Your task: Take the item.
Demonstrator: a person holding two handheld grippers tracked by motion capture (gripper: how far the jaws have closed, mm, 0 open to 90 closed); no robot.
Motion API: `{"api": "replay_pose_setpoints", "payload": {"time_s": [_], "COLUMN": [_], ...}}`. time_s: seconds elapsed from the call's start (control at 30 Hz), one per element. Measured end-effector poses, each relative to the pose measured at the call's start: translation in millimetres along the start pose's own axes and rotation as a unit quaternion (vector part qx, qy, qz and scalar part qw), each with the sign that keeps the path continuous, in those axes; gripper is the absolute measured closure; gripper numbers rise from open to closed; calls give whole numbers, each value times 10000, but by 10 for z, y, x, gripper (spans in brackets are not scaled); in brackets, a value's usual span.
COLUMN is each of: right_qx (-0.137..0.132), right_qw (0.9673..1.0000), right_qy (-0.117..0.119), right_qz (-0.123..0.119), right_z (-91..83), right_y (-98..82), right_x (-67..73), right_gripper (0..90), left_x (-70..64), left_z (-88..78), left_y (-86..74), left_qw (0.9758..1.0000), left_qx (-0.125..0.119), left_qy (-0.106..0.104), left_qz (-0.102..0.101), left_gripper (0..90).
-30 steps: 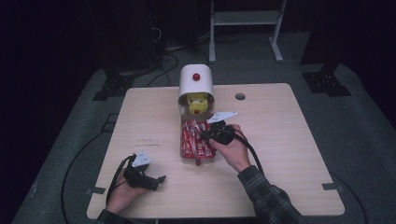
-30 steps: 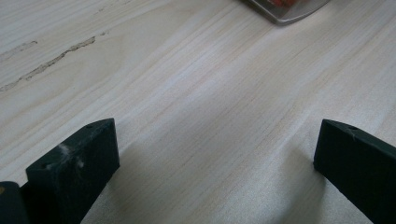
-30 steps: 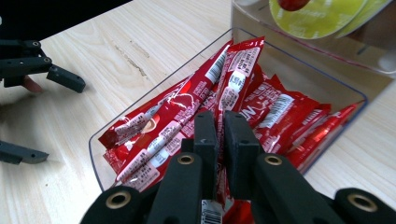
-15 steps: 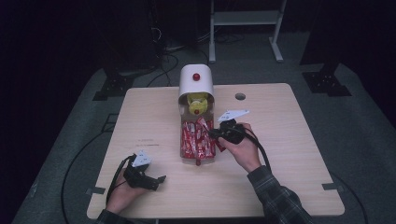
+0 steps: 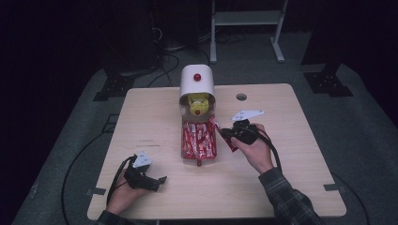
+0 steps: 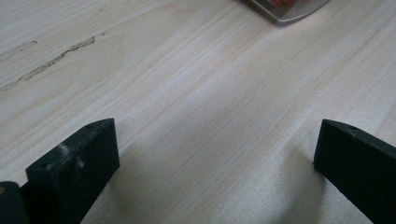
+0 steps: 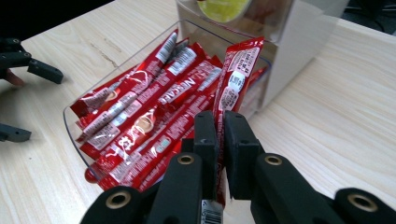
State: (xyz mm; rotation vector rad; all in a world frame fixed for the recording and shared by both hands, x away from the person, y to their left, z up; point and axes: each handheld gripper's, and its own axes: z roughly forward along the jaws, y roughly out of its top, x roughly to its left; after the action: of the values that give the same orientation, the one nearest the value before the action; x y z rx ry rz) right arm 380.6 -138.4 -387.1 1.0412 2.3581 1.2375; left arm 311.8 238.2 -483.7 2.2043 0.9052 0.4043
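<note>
**One red stick pinched, the rest in the tray**

Right gripper (image 7: 219,154) has its jaws pressed together on one stick (image 7: 236,79), which stands up out of the jaws and leans over the tray's (image 7: 70,122) right edge. From the high view, that stick (image 5: 224,136) sits just right of the tray (image 5: 182,140), in front of the white dispenser (image 5: 197,82).

Left gripper (image 5: 149,180) rests on the table (image 5: 291,140) near the front left, well apart from the tray, jaws spread wide with nothing between them. Its own view shows bare wood (image 6: 210,116) between the pads. The right gripper view lets you read the wrappers; the high view can't.
</note>
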Motion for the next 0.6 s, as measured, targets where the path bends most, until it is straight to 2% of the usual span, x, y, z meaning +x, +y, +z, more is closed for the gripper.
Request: {"api": "replay_pose_setpoints", "payload": {"time_s": [0.27, 0.6], "right_qx": [37, 182], "right_qw": [9998, 9988], "right_qy": [-153, -286], "right_qz": [148, 352], "right_z": [-92, -44], "right_y": [-108, -266], "right_x": [-161, -352], "right_gripper": [835, 835], "left_x": [0, 1], "left_z": [0, -3], "left_y": [0, 1], "left_qw": [10000, 10000], "left_qx": [1, 26], "left_qy": [1, -6], "left_qz": [2, 4], "left_gripper": [0, 0]}}
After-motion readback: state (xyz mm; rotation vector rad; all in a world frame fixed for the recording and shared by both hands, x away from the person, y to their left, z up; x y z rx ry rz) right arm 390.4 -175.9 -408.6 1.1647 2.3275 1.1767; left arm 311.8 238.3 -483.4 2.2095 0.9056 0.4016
